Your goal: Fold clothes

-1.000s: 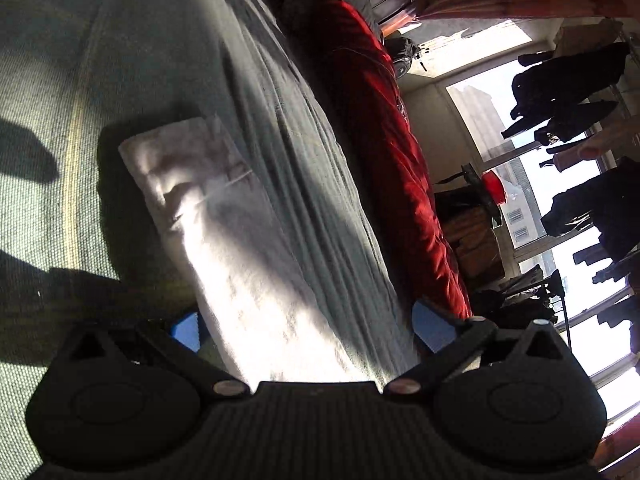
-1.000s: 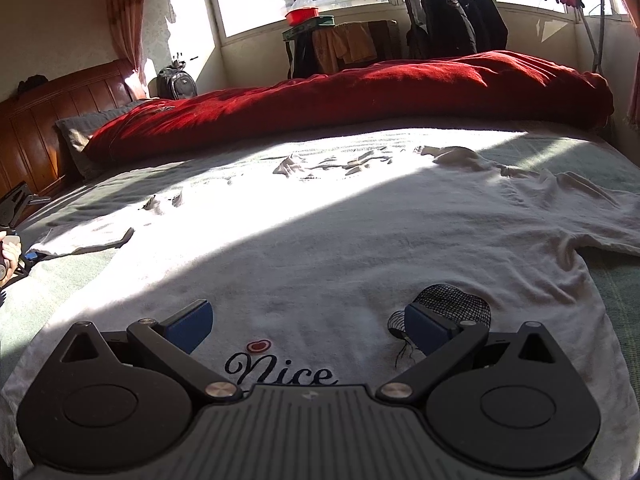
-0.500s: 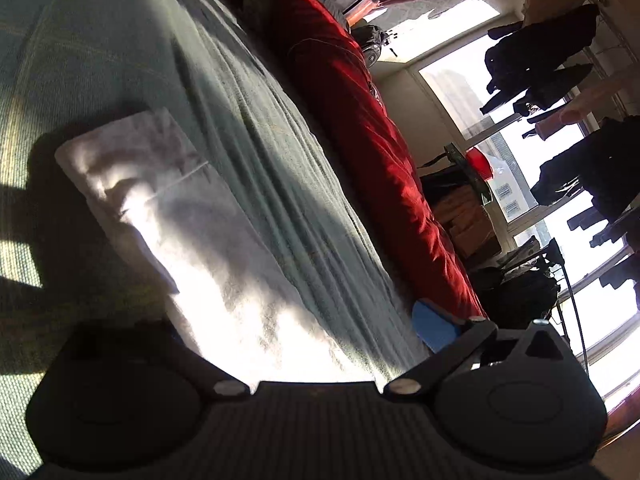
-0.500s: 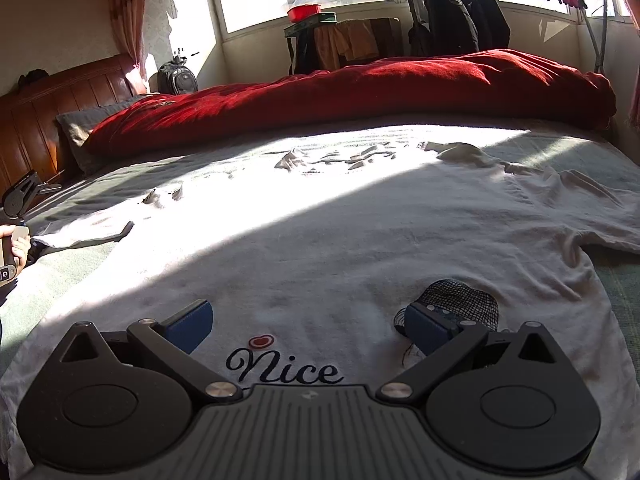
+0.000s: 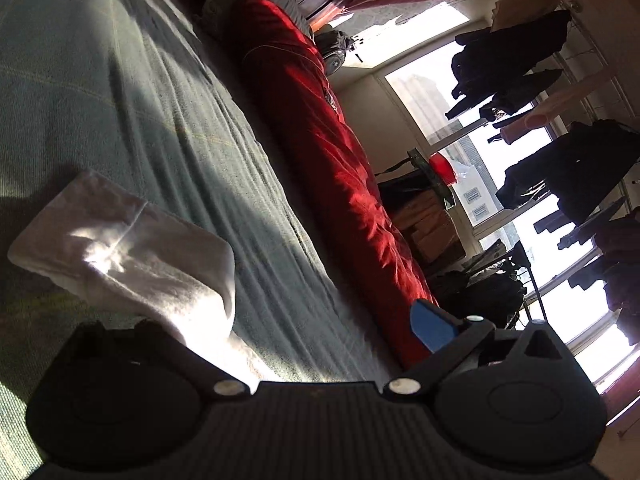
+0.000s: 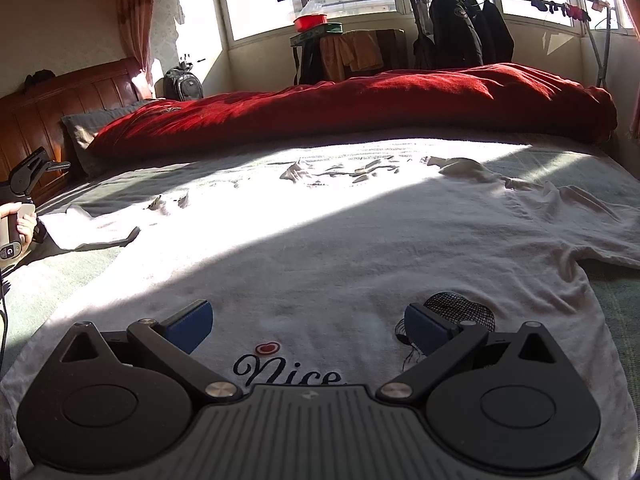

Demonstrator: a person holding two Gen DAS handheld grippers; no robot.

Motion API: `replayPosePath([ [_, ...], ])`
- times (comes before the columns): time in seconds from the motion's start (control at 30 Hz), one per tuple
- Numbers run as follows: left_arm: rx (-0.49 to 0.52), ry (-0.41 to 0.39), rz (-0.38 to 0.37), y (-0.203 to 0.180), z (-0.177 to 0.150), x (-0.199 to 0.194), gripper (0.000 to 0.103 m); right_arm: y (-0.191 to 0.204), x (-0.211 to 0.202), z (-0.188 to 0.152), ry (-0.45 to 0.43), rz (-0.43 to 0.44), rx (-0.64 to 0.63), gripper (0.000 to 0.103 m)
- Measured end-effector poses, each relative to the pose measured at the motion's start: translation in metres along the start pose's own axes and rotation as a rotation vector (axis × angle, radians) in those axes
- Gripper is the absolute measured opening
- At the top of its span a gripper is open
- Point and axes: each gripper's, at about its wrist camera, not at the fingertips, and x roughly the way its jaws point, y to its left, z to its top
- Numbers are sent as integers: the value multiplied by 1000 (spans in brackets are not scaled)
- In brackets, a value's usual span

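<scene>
A white T-shirt (image 6: 320, 240) with a "Nice" print (image 6: 288, 374) lies spread flat on the bed, half in sun and half in shadow. Just above its near hem my right gripper (image 6: 308, 326) hovers open, with nothing between its blue pads. The shirt's left sleeve (image 5: 132, 252) shows in the left wrist view, its near part raised and draped over my left finger, hiding that pad. My left gripper (image 5: 296, 324) is open; only its right blue pad (image 5: 432, 326) shows. In the right wrist view a hand (image 6: 18, 220) holds that gripper beside the sleeve (image 6: 88, 228).
A rolled red duvet (image 6: 360, 108) lies along the bed's far side, with a grey pillow (image 6: 80, 124) and a wooden headboard (image 6: 60, 112) at the left. The grey-green sheet (image 5: 160, 100) shows around the shirt. Dark clothes hang on a rack (image 6: 460, 36) by the windows.
The left gripper has shifted relative to the sleeve, so the cloth now covers its left finger and bulges upward. The right gripper has barely moved over the hem.
</scene>
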Motion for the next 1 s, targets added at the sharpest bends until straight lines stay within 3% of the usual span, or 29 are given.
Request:
replayPosePath([
  [0.3, 38, 77, -98, -52, -16, 0, 101, 4, -5, 1, -6, 21, -15, 103],
  [0.63, 126, 164, -146, -129, -47, 13, 101, 10, -14, 2, -16, 44, -47, 103],
  [1.0, 278, 262, -180, -214, -95, 36, 101, 20, -11, -4, 64, 80, -99, 103],
])
